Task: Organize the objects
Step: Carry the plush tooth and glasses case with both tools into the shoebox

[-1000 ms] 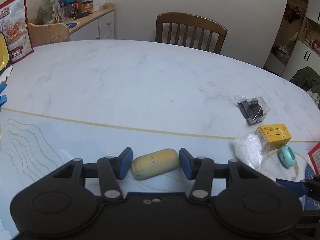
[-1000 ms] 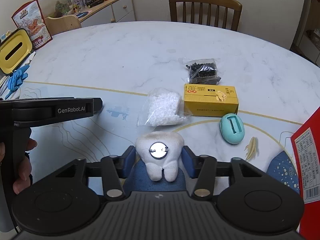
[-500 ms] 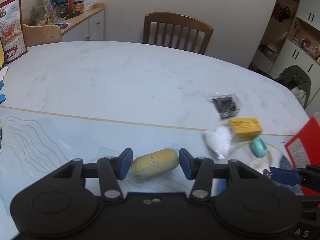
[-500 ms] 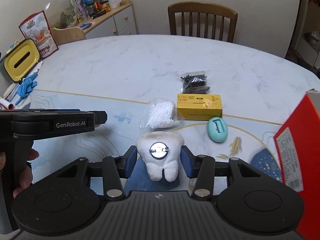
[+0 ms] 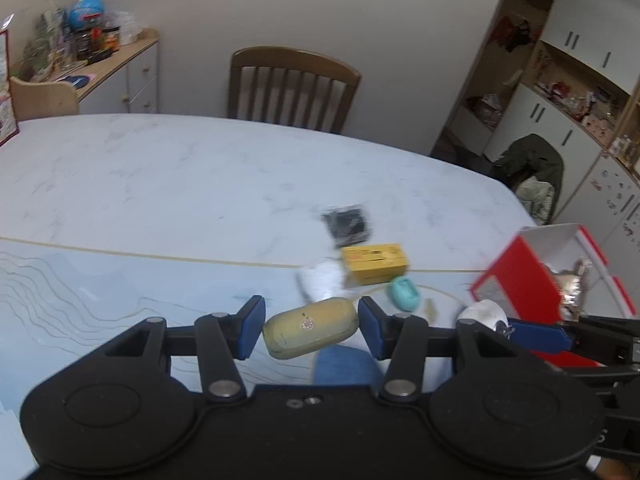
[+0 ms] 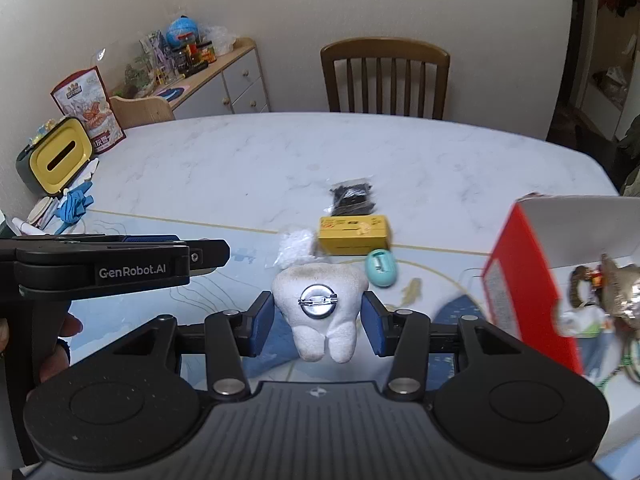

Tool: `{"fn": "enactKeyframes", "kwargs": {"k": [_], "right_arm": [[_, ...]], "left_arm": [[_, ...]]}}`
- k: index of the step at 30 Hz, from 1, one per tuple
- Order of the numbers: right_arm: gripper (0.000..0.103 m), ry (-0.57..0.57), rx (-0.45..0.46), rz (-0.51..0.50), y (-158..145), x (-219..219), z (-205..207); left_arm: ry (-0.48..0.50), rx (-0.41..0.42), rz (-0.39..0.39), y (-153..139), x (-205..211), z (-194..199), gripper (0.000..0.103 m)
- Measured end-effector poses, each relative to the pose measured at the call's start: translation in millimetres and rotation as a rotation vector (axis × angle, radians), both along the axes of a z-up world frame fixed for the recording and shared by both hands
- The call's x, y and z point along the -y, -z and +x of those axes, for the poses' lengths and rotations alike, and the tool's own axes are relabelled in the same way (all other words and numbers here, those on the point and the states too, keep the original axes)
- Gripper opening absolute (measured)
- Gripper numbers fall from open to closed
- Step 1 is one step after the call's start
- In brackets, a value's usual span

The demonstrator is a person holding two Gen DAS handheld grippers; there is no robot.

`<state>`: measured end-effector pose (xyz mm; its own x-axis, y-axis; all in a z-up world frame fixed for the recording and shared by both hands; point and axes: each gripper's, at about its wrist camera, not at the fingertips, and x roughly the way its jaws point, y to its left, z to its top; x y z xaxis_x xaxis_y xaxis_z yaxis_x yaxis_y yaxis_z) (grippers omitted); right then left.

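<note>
My left gripper [image 5: 311, 327] is shut on a yellow oval case [image 5: 310, 327], held above the table. My right gripper [image 6: 319, 316] is shut on a white plush tooth [image 6: 320, 308] with a round metal pin on it. The tooth [image 5: 482, 314] also shows at the right of the left wrist view, beside an open red and white box [image 5: 520, 276]. That red box [image 6: 532, 276] stands to the right of my right gripper, with trinkets [image 6: 608, 284] inside. The left gripper's body [image 6: 104, 264] crosses the left of the right wrist view.
On the table [image 6: 280, 160] ahead lie a yellow carton [image 6: 354, 232], a teal oval thing [image 6: 381, 267], a bag of white beads [image 6: 296, 246] and a bag of black bits [image 6: 352, 196]. A yellow-lidded container [image 6: 56, 156] and blue gloves [image 6: 74, 204] sit far left. A wooden chair [image 6: 384, 76] stands behind.
Both grippers have lifted and swung right, each still holding its object. The red box has come into view on the right in both views.
</note>
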<state>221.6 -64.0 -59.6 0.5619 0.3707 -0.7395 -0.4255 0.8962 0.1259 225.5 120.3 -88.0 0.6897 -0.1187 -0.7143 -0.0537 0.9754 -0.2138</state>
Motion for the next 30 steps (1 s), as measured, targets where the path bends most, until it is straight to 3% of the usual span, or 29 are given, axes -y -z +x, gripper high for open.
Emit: {"fn": "enactKeyframes", "kwargs": {"k": [13, 30], "right_arm": [[0.047, -0.001, 0.049, -0.009, -36.2, 62.2, -25.9], [0.047, 0.045, 0.049, 0.008, -38.3, 164.6, -17.5]], "left_arm": [[0.097, 0.040, 0.015, -36.3, 62.9, -10.8, 0.050], [0.197, 0.048, 0.051, -47.2, 165.8, 0.0, 0.050]]}}
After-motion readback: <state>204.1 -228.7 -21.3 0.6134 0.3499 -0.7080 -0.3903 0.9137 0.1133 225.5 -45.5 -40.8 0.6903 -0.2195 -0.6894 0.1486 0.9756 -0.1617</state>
